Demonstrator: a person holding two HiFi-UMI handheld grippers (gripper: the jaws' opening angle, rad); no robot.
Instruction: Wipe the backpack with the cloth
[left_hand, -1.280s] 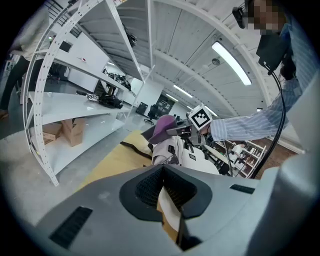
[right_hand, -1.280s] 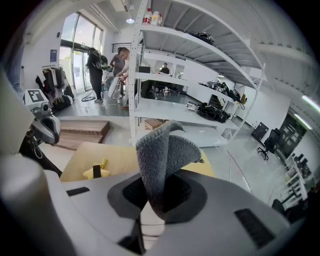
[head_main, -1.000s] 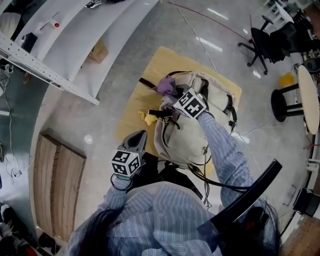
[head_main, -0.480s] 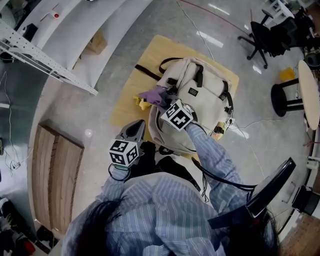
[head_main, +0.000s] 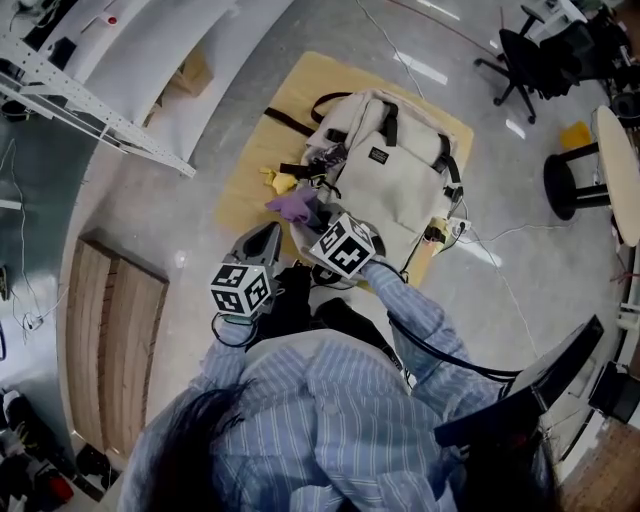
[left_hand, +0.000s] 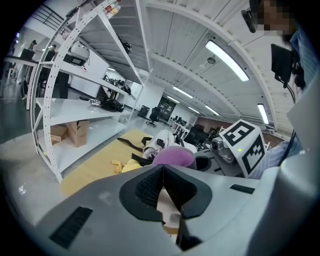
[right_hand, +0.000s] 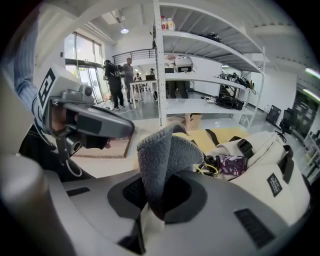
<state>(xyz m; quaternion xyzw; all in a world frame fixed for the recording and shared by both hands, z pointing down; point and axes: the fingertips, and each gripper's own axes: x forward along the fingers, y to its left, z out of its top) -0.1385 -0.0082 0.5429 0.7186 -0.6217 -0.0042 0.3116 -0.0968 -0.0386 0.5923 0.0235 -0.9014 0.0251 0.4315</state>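
Observation:
A cream backpack lies flat on a low wooden table; it also shows in the right gripper view. My right gripper is at the backpack's near left edge, shut on a purple cloth. In its own view the cloth stands folded out of the jaws. The backpack's open side pocket shows a patterned lining. My left gripper hovers off the table's near left corner, jaws together and holding nothing. From it the cloth shows just ahead.
A yellow object and a black strap lie on the table left of the backpack. White shelving runs along the left, with a wooden pallet below. An office chair, a stool and floor cables lie to the right.
My right gripper has drawn the cloth from the backpack's far part down along it to its near left edge. The left gripper has hardly moved.

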